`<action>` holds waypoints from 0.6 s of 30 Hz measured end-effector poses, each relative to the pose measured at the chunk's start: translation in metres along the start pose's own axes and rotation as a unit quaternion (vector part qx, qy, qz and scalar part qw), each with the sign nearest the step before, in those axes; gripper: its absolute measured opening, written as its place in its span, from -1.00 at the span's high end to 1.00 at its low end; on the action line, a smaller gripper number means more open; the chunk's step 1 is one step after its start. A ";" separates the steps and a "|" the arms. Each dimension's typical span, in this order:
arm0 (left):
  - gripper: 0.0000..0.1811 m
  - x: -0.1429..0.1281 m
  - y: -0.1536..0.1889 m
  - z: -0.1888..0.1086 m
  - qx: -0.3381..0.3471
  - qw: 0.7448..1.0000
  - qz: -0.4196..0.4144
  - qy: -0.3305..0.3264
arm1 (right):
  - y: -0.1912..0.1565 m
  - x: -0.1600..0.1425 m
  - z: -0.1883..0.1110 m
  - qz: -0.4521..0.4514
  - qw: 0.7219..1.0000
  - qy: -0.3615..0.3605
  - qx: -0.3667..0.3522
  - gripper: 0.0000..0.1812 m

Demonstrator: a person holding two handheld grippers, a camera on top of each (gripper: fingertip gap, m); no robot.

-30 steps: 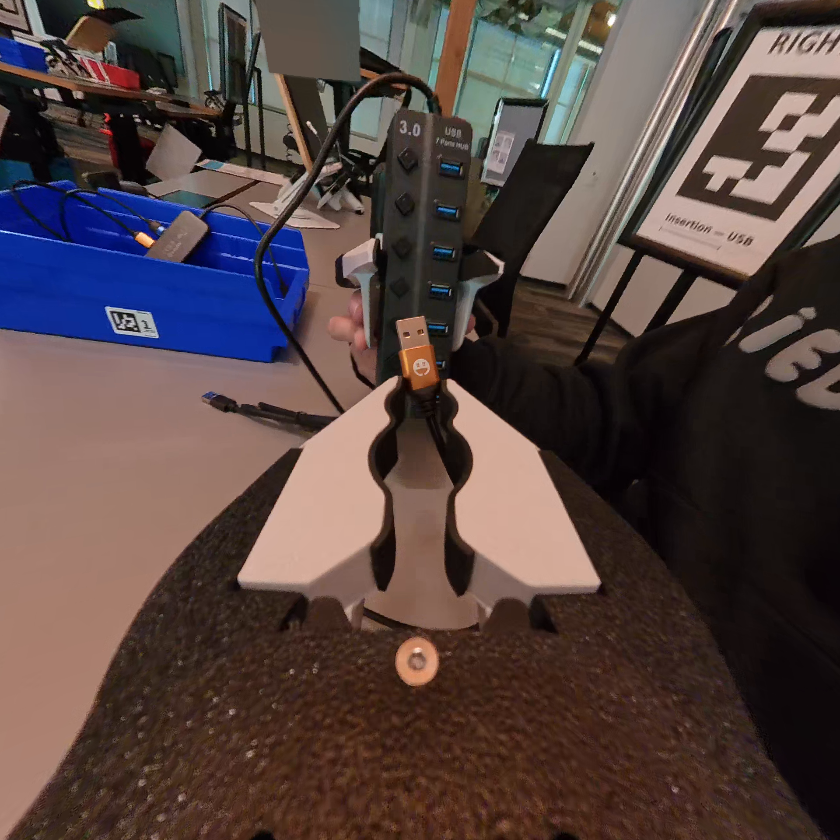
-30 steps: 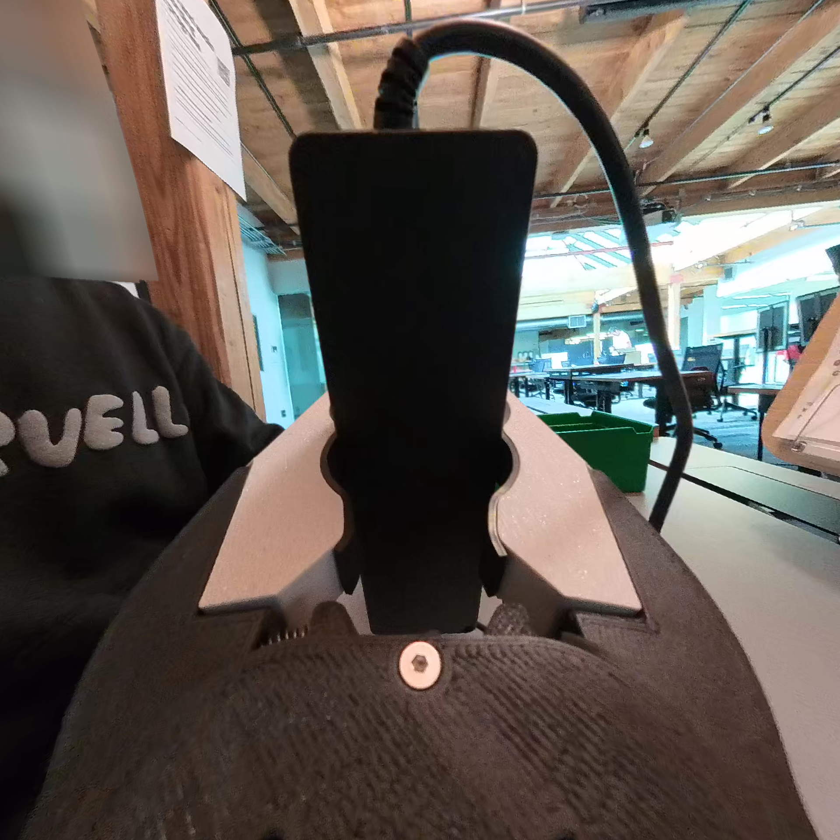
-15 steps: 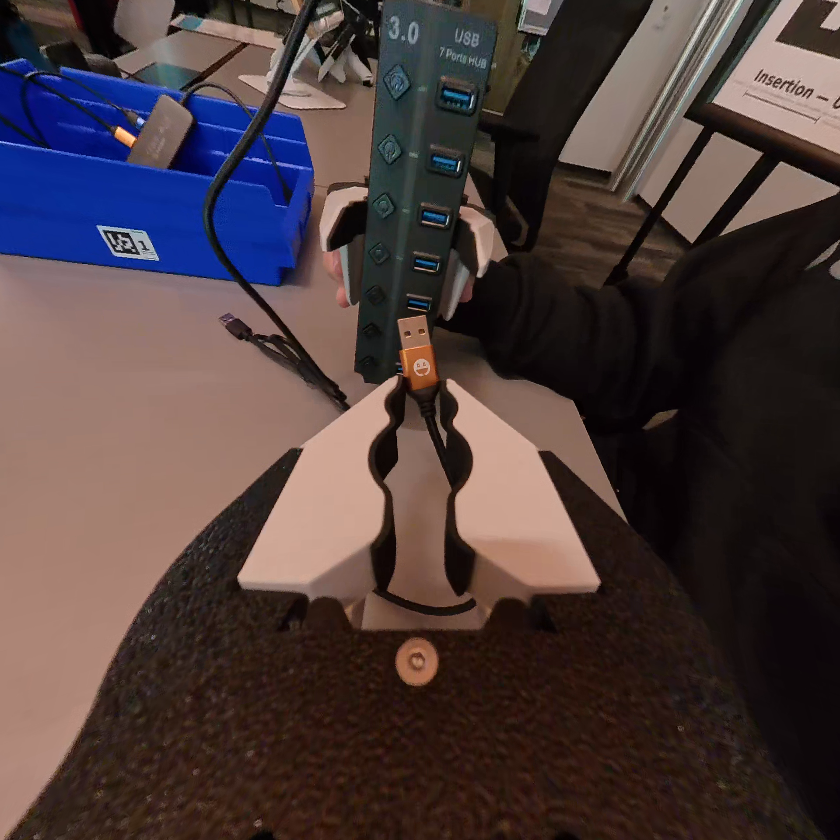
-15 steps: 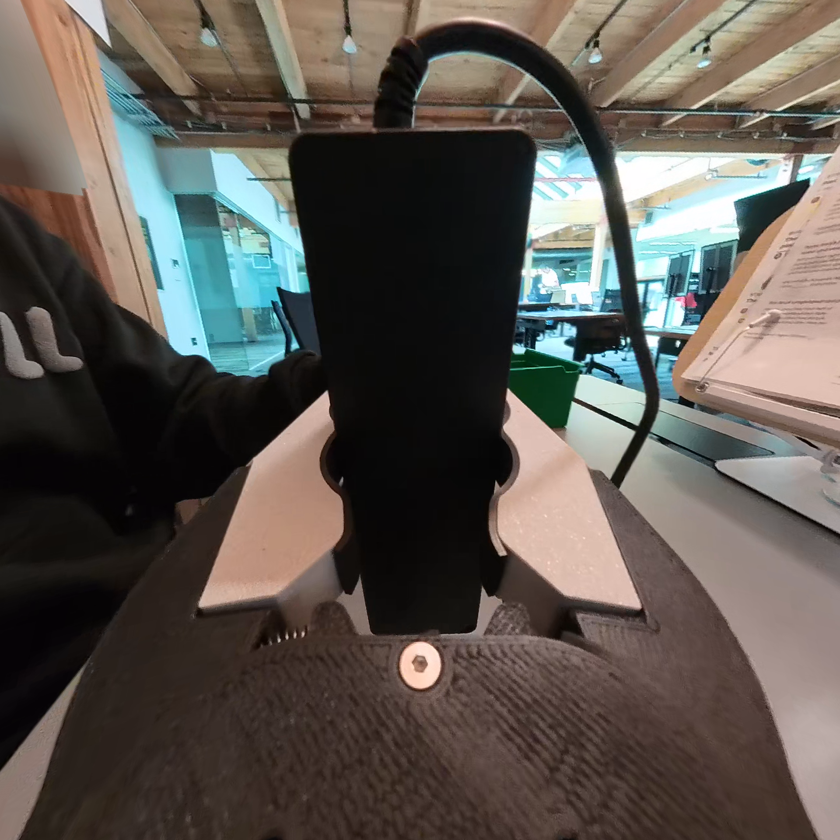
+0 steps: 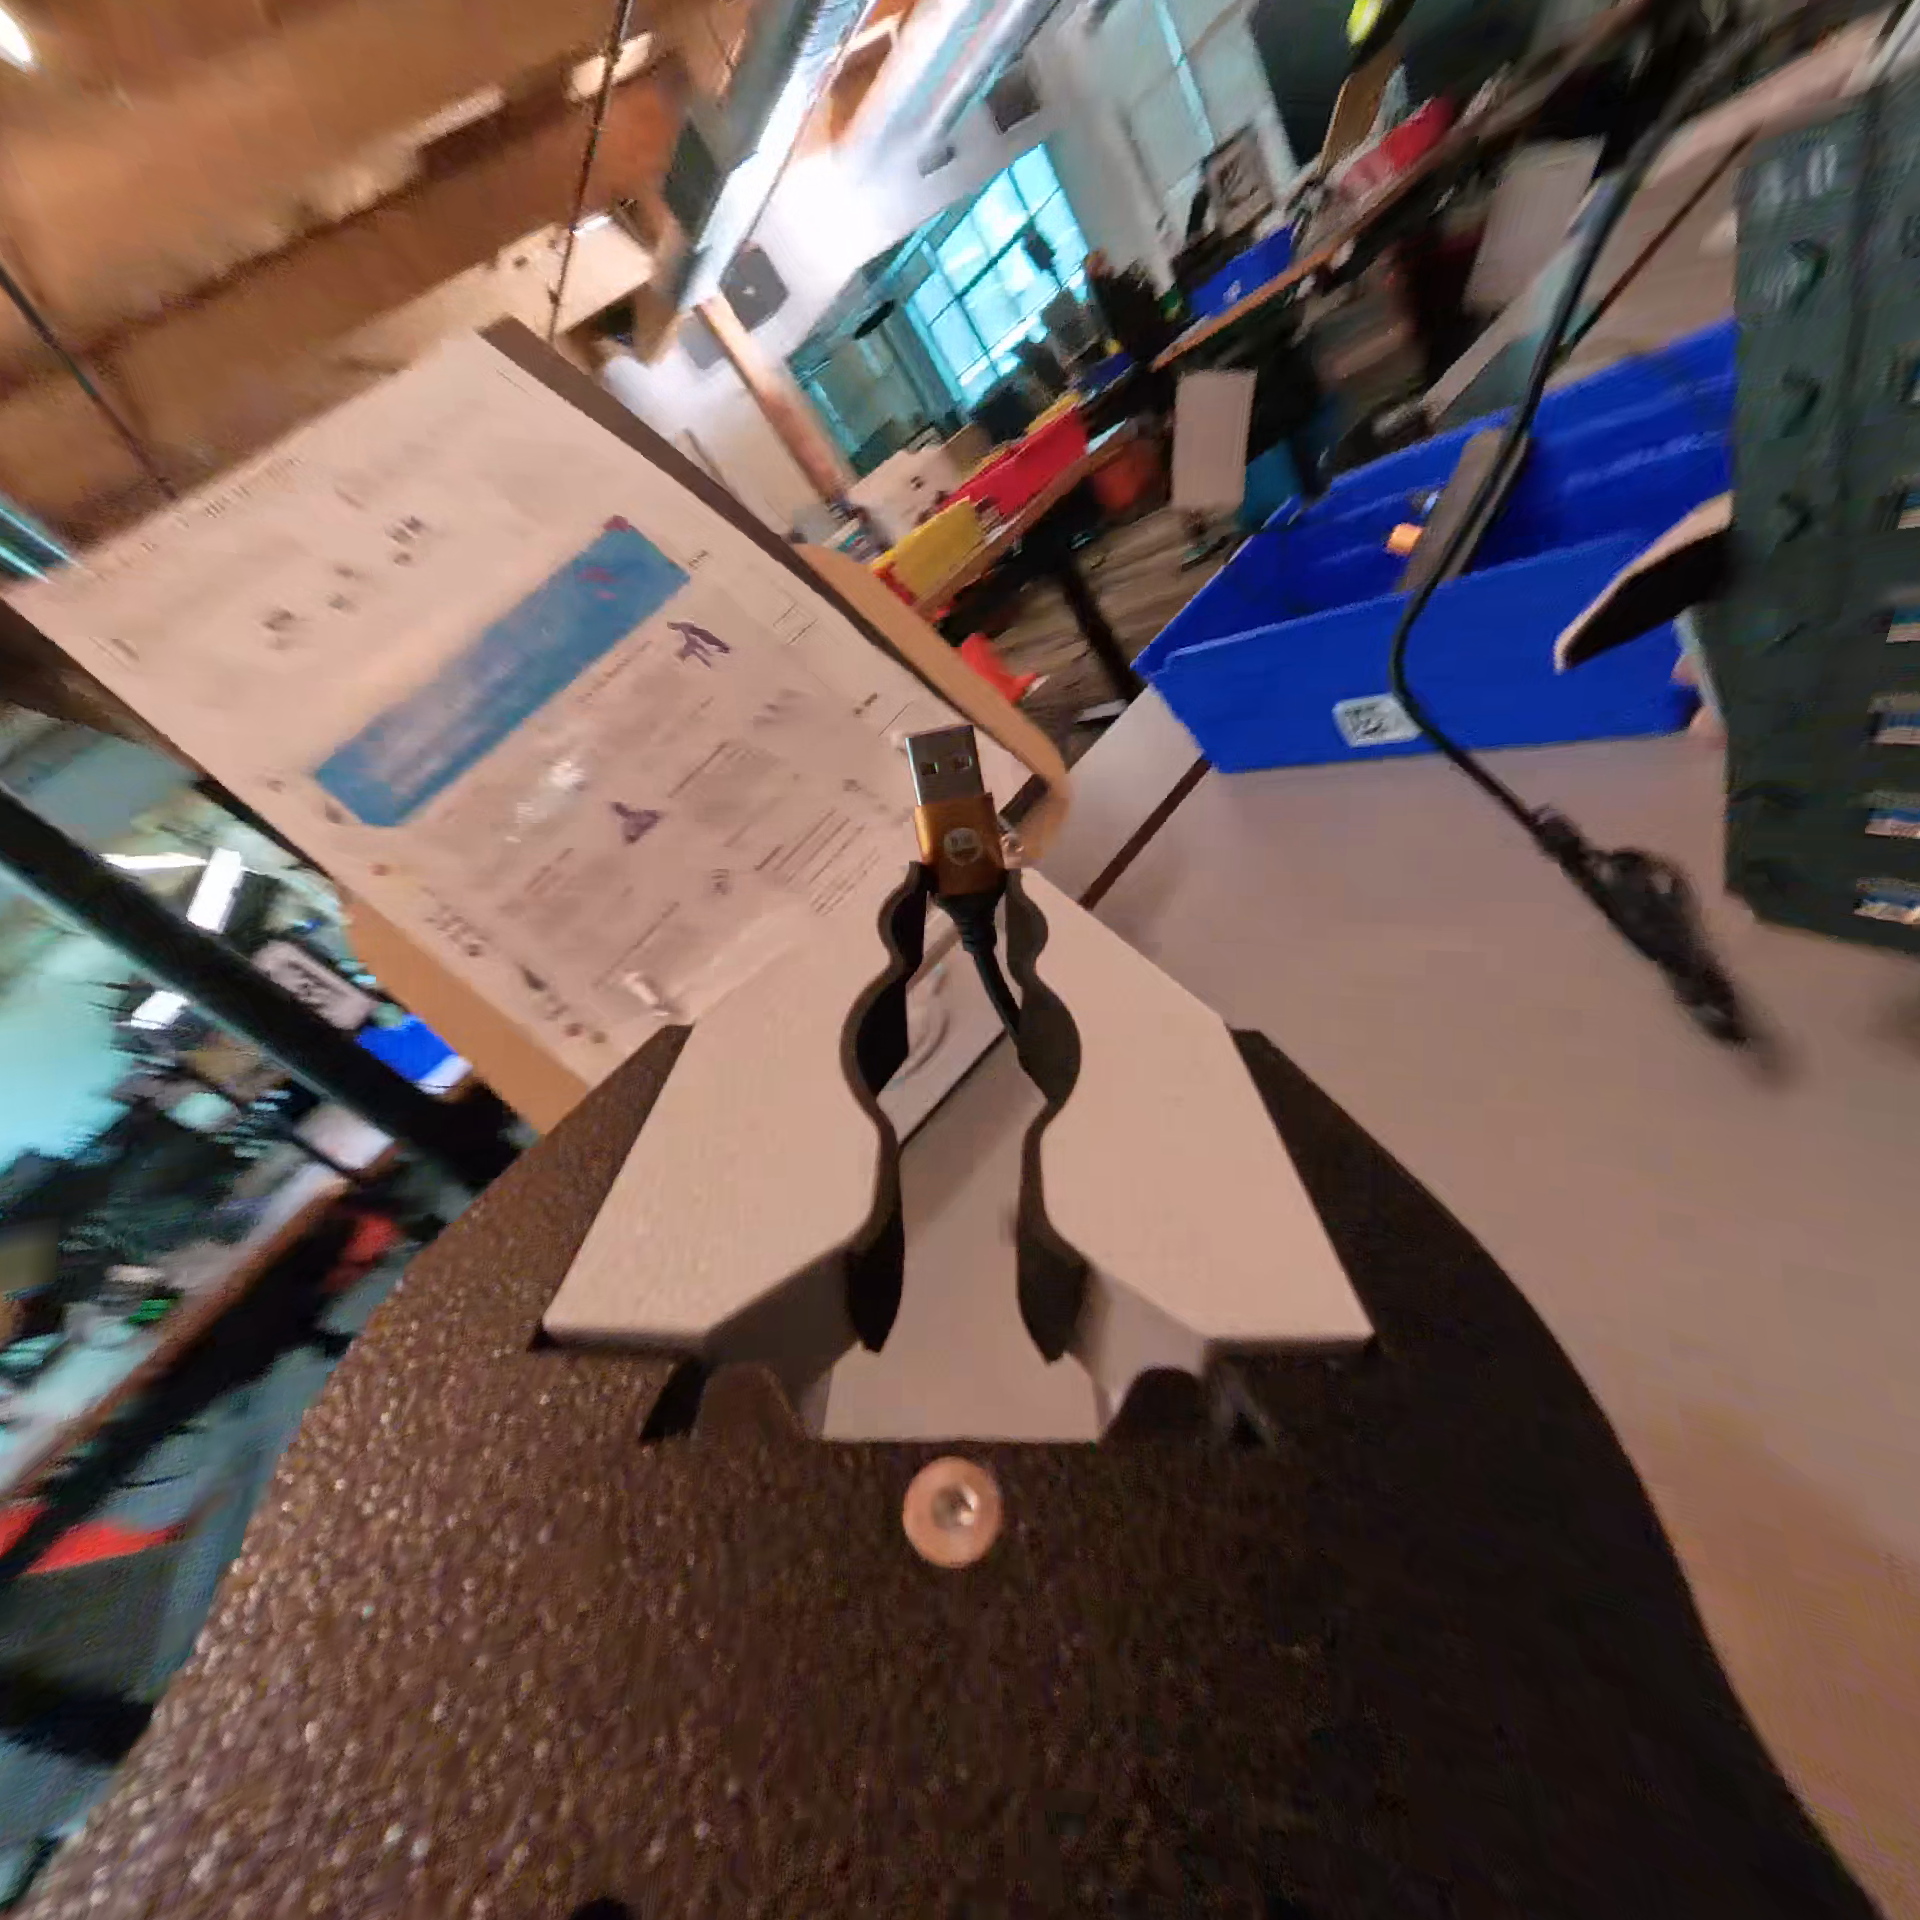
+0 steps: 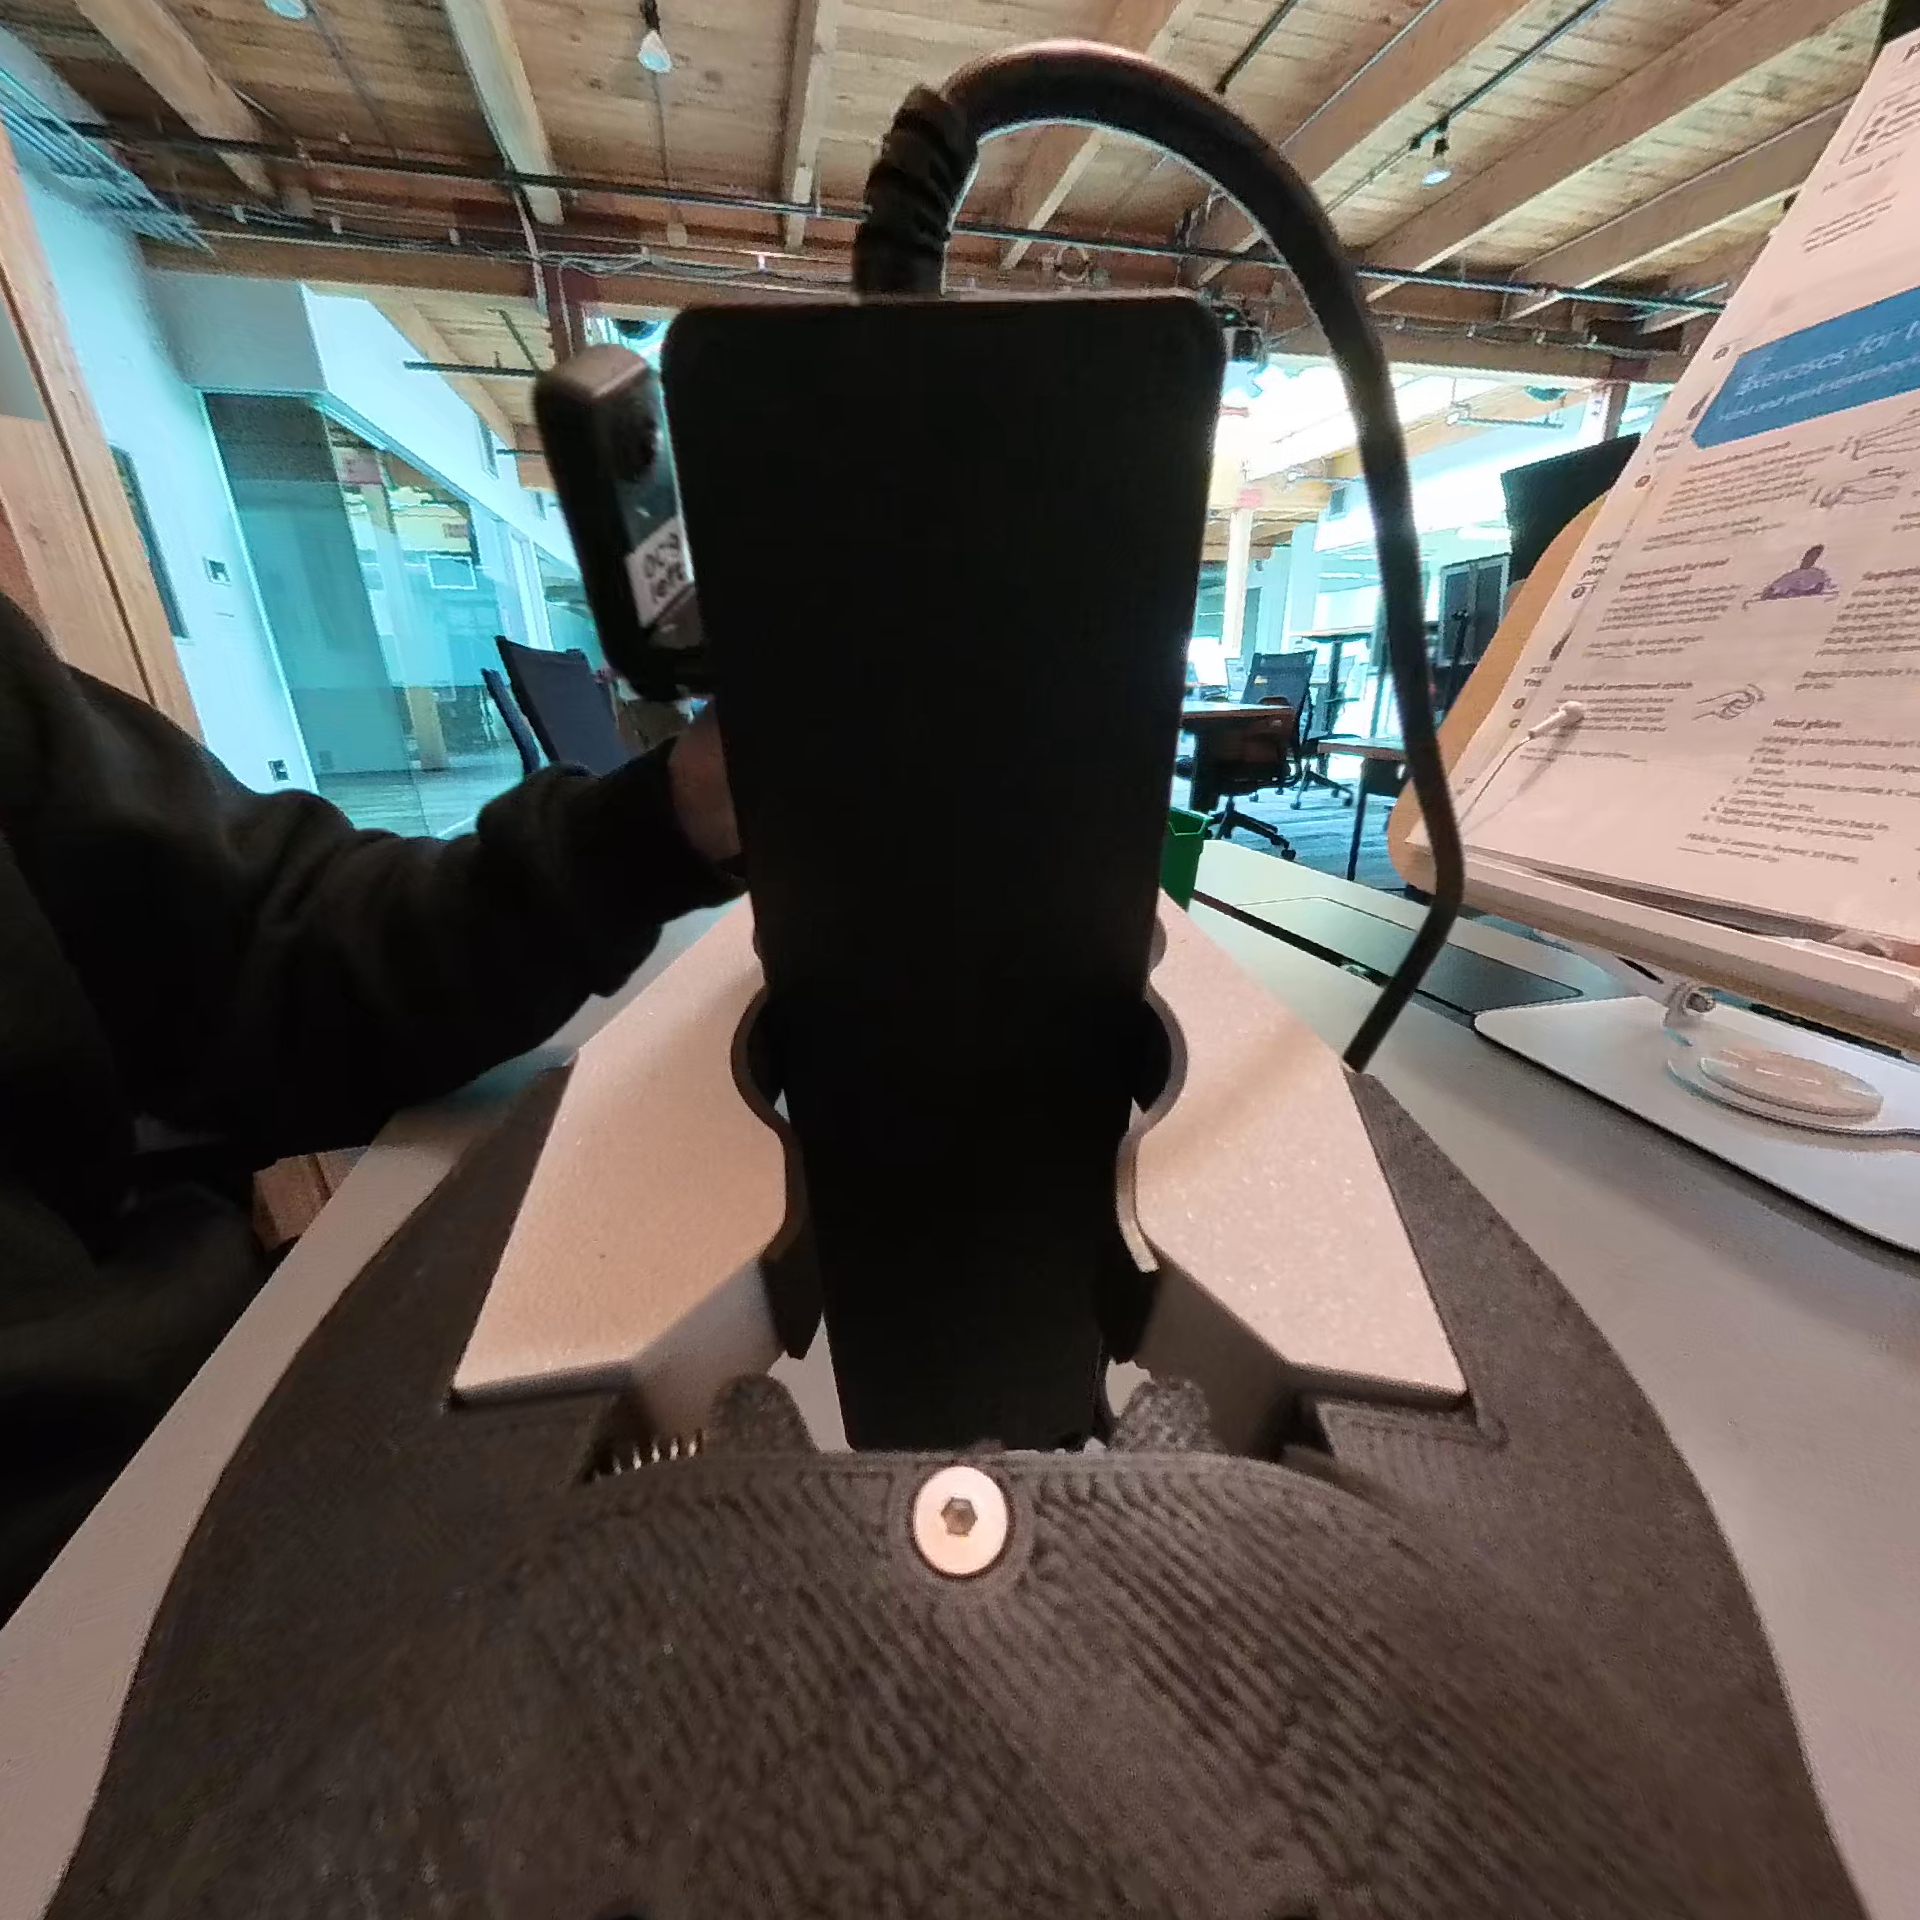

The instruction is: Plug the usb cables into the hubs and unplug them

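Observation:
My left gripper (image 5: pixel 961 904) is shut on an orange USB plug (image 5: pixel 951 816); its metal tip points up, free of any port, and its black cable runs back between the fingers. The black multi-port hub (image 5: pixel 1829 520) stands upright at the far right of the left wrist view, apart from the plug, with a white finger (image 5: pixel 1642 592) of the other gripper on its side. My right gripper (image 6: pixel 956 997) is shut on that hub (image 6: pixel 945 727), whose plain back fills the right wrist view. The hub's black cable (image 6: pixel 1382 540) arcs from its top down to the table.
A blue bin (image 5: pixel 1455 634) holding another hub stands at the back of the grey table (image 5: pixel 1403 1039). A stand with a printed sheet (image 5: pixel 499 675) is on the left, and shows at the right of the right wrist view (image 6: pixel 1714 675). A person's dark sleeve (image 6: pixel 312 914) reaches in from the left.
My left gripper with the orange plug has swung away left from the hub, which now sits at the right edge of its blurred view. The right gripper still holds the hub and has turned right.

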State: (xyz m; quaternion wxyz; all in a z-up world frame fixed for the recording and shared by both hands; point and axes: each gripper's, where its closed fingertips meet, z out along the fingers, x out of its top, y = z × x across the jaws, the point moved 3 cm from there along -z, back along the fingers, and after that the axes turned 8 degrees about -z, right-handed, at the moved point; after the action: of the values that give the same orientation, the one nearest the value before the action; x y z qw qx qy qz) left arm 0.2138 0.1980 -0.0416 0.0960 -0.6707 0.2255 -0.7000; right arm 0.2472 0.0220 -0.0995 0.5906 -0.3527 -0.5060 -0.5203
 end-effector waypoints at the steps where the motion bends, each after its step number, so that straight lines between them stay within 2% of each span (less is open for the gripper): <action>1: 0.86 -0.002 0.008 -0.002 -0.002 1.000 0.025 -0.010 | -0.001 -0.001 0.001 -0.001 1.000 -0.003 0.002 0.31; 5: 0.86 -0.048 0.065 -0.001 -0.080 0.989 0.066 -0.108 | -0.001 -0.002 0.002 -0.007 1.000 -0.009 0.000 0.31; 9: 0.86 -0.100 0.118 -0.005 -0.190 0.958 0.032 -0.214 | 0.000 -0.001 0.000 -0.009 1.000 -0.006 -0.003 0.31; 11: 0.86 -0.110 0.129 -0.006 -0.215 0.946 0.017 -0.243 | 0.000 0.000 0.000 -0.010 1.000 -0.004 -0.003 0.31; 13: 0.86 -0.100 0.135 -0.008 -0.254 0.938 -0.003 -0.237 | 0.001 0.000 -0.001 -0.012 1.000 -0.005 -0.007 0.31; 14: 0.86 -0.087 0.136 -0.008 -0.273 0.936 -0.035 -0.220 | 0.001 0.000 -0.001 -0.012 1.000 -0.005 -0.008 0.31; 16: 0.87 -0.048 0.135 -0.012 -0.326 0.921 -0.136 -0.165 | 0.003 0.002 -0.003 -0.013 1.000 -0.002 -0.012 0.31; 18: 0.87 -0.001 0.123 -0.017 -0.369 0.893 -0.245 -0.080 | 0.004 0.004 -0.005 -0.014 1.000 0.005 -0.016 0.31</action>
State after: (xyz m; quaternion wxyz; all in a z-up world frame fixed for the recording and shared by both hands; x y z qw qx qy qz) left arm 0.1767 0.0932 -0.0968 -0.3153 -0.7458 0.2879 -0.5114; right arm 0.2518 0.0168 -0.0960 0.5804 -0.3525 -0.4998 -0.5377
